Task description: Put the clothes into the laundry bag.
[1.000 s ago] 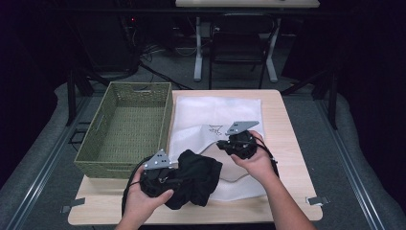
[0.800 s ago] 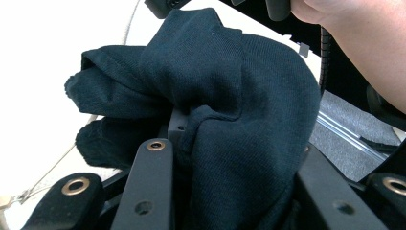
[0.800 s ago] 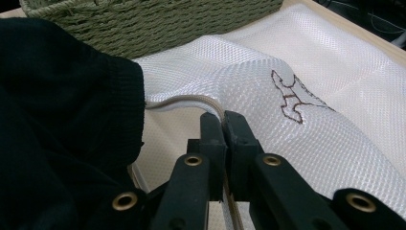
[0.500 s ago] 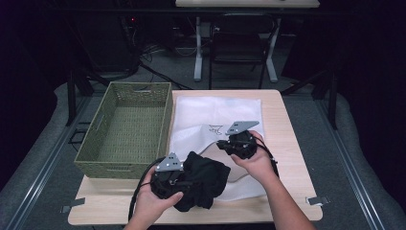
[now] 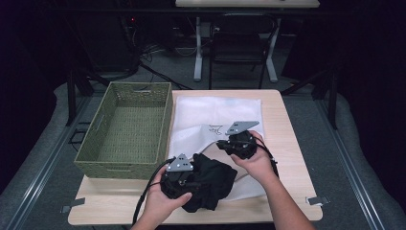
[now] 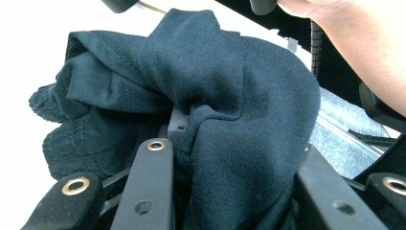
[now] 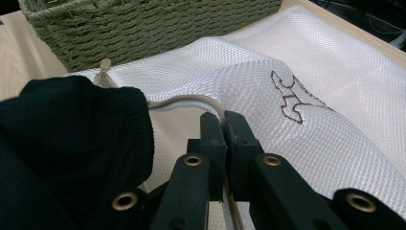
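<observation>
The left tool, held in the person's left hand near the front edge of the light wooden table, is clamped on a bunched black knitted garment; in the left gripper view the dark fabric fills the space between the two black jaws and bulges over them. The garment lies at the front of the table, partly on the lower left portion of a white mesh laundry bag that is spread flat across the table centre. The right tool, held in the person's right hand, is positioned just beyond the garment. In the right gripper view its jaws stand fully together on the corded rim of the bag opening, pinching the mesh edge and raising it off the table. The same view shows a ribbed cuff of the garment just beside the raised rim, and a small brown embroidered mark on the bag's upper face. A green woven rectangular basket stands on the left portion of the table, touching the left edge of the bag. A cable trails from the left tool over the front edge of the table.
</observation>
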A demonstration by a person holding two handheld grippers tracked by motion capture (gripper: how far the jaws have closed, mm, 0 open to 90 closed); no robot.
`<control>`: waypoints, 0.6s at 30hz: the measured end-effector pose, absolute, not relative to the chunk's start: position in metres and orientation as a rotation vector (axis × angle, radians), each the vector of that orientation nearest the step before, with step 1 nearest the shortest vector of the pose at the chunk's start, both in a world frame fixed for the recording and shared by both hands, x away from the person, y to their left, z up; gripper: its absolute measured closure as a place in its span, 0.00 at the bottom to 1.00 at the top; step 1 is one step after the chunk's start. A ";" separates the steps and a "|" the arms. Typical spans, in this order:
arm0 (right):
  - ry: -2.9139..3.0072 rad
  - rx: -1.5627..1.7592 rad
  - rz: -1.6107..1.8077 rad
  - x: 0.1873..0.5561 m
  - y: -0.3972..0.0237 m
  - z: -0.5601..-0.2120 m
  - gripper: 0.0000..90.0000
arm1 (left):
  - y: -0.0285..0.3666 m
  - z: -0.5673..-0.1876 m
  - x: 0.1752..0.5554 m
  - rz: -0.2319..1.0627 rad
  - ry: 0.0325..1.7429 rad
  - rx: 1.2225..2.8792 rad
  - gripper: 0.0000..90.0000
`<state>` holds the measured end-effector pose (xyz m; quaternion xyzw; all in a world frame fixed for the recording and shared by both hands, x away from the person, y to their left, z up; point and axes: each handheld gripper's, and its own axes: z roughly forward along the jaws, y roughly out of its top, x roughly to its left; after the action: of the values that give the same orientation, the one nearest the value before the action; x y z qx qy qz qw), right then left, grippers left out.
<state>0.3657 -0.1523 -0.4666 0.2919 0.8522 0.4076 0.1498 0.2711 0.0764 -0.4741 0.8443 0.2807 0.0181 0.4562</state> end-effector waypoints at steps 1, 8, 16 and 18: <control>2.448 0.836 1.171 0.366 -0.152 -0.467 0.97 | 0.076 -0.476 0.272 0.039 0.690 2.085 0.77; 2.442 0.838 1.179 0.367 -0.154 -0.466 0.97 | 0.069 -0.488 0.273 0.024 0.700 2.099 0.77; 2.446 0.841 1.181 0.366 -0.154 -0.467 0.97 | 0.070 -0.498 0.279 0.022 0.725 2.093 0.77; 2.446 0.840 1.182 0.366 -0.154 -0.467 0.97 | 0.070 -0.499 0.280 0.027 0.730 2.095 0.77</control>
<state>0.3661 -0.1540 -0.4673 0.2922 0.8507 0.4110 0.1485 0.2798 0.0697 -0.4994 0.8455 0.2945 0.0109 0.4454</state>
